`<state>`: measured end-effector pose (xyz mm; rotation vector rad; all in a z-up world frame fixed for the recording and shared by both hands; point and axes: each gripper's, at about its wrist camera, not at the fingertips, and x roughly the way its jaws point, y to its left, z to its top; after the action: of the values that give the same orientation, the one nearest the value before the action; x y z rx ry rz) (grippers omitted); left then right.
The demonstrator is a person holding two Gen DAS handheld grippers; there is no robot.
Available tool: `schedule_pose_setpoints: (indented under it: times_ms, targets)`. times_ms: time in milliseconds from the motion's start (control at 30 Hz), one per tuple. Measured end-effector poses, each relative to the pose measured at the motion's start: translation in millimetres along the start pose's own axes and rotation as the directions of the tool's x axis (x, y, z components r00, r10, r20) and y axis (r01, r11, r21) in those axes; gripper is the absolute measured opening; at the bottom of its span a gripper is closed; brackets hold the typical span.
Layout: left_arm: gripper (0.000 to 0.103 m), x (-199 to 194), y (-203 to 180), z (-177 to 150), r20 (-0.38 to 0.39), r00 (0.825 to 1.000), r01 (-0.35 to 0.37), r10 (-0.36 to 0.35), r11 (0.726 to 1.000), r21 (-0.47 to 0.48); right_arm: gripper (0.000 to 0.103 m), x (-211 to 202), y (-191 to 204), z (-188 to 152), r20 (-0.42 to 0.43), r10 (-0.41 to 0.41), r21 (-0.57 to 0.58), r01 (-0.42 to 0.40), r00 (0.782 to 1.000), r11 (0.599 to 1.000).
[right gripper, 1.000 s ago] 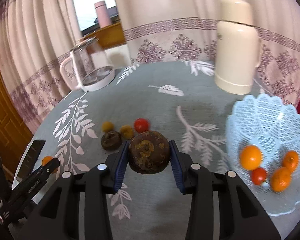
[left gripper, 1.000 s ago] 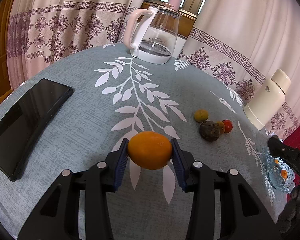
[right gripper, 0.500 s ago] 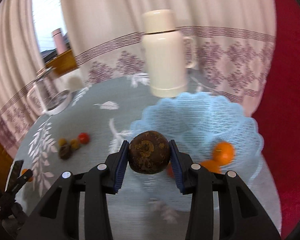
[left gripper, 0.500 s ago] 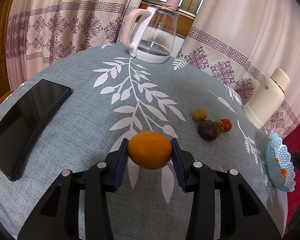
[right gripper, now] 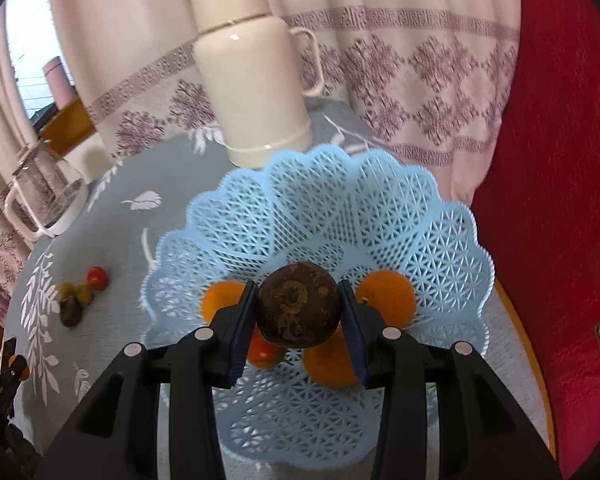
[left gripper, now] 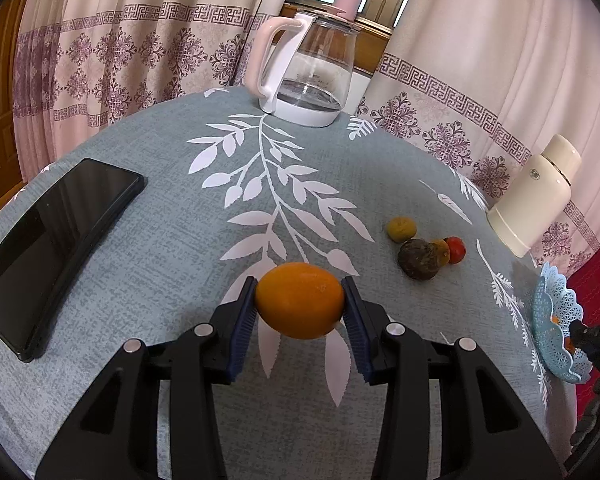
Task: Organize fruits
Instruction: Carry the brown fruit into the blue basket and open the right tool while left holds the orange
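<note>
Patterned curtains ring the grey leaf-print tabletop (left gripper: 172,240). Over the last second the right tool (right gripper: 298,312), clamped on a dark brown fruit (right gripper: 298,306), has swung from the loose fruits (right gripper: 80,294) to above the blue lattice basket (right gripper: 440,240), so release looks next. Meanwhile the left tool (left gripper: 300,304) stays put, clamped on an orange (left gripper: 300,300).

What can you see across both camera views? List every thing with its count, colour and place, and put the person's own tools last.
Basket: one, light blue lattice, table's right edge.
Fruit in basket: at least three orange, one red.
Loose fruit: four, small, dark brown, two yellowish, red, clustered mid-table.
Kettle: one, clear glass, pink handle, far edge.
Flask: one, cream, behind basket.
Phone: one, black, left side.
Tablecloth: grey-blue, white leaves.
Left gripper: shut on orange.
Right gripper: shut on dark fruit, over basket.
</note>
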<state>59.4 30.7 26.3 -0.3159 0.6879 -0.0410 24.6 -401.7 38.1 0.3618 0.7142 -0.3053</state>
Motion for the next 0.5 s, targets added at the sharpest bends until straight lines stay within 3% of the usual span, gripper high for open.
schedule_pose_setpoints:
  times_ms: [300, 500]
  targets:
    - [0.043, 0.3, 1.0, -0.1, 0.0, 1.0, 0.0, 0.0, 1.0, 0.001, 0.041, 3.5, -5.9, 2.0, 0.006, 0.007, 0.039, -0.007, 1.0, 0.999]
    - [0.043, -0.3, 0.7, -0.4, 0.006, 1.0, 0.002, -0.002, 1.0, 0.007, 0.045, -19.0, -7.1, -5.3, 0.096, -0.007, 0.039, 0.003, 0.995, 0.999]
